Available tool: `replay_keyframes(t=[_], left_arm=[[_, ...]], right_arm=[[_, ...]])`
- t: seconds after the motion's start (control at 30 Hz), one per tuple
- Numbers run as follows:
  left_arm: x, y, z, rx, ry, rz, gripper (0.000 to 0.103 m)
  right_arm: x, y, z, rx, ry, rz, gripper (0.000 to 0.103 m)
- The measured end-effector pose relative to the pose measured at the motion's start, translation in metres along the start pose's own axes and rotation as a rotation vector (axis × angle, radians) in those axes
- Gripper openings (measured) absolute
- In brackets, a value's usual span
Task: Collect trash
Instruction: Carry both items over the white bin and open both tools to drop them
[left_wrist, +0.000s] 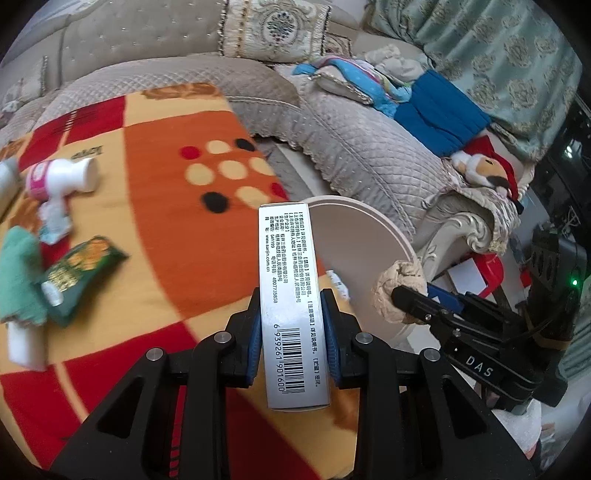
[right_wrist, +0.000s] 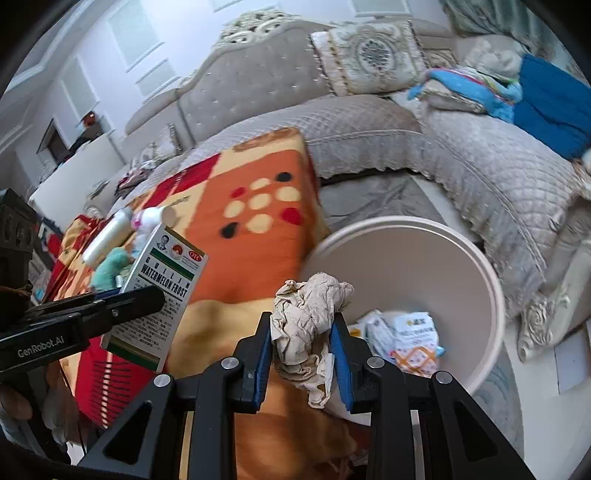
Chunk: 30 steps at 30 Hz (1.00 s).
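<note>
My left gripper (left_wrist: 291, 295) is shut on a white medicine box (left_wrist: 290, 288) with a barcode, held above the orange patterned blanket (left_wrist: 166, 192). The box also shows in the right wrist view (right_wrist: 159, 295), labelled Watermelon Frost. My right gripper (right_wrist: 303, 321) is shut on a crumpled beige paper wad (right_wrist: 306, 317), just left of the round beige trash bin (right_wrist: 491, 295), which holds some white wrappers (right_wrist: 410, 339). In the left wrist view the wad (left_wrist: 395, 291) hangs at the bin's rim (left_wrist: 369, 214).
On the blanket lie a white and pink bottle (left_wrist: 62, 179), a green snack bag (left_wrist: 81, 273), a teal cloth (left_wrist: 18, 273) and a white block (left_wrist: 26, 343). A quilted grey sofa (left_wrist: 351, 140) with cushions, blue clothes and a plush toy (left_wrist: 484, 166) wraps behind.
</note>
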<state>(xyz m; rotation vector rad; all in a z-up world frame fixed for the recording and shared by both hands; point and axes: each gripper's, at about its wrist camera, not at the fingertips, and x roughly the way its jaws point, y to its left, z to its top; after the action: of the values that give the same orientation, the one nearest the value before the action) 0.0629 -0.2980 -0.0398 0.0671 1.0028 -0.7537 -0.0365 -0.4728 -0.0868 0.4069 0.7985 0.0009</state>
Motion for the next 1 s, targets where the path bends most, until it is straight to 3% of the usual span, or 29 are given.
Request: replay_keyframes(t=[0.47, 0.9, 0.97, 1.0], left_arm=[[0.041, -0.038, 0.018, 0.034, 0.022, -0.03, 0.026], [0.054, -0.042, 0.025, 0.018, 0.015, -0.064, 0.027], [0.055, -0.041, 0.024, 0.013, 0.012, -0.061, 0.027], [0.055, -0.04, 0.024, 0.011, 0.013, -0.061, 0.027]], right_arm=[[0.008, -0.049, -0.01, 0.081, 0.036, -0.045, 0.029], [0.01, -0.056, -0.01, 0.096, 0.044, -0.079, 0.029], [0.009, -0.058, -0.01, 0.103, 0.042, -0.086, 0.038], [0.008, -0.059, -0.01, 0.107, 0.036, -0.091, 0.048]])
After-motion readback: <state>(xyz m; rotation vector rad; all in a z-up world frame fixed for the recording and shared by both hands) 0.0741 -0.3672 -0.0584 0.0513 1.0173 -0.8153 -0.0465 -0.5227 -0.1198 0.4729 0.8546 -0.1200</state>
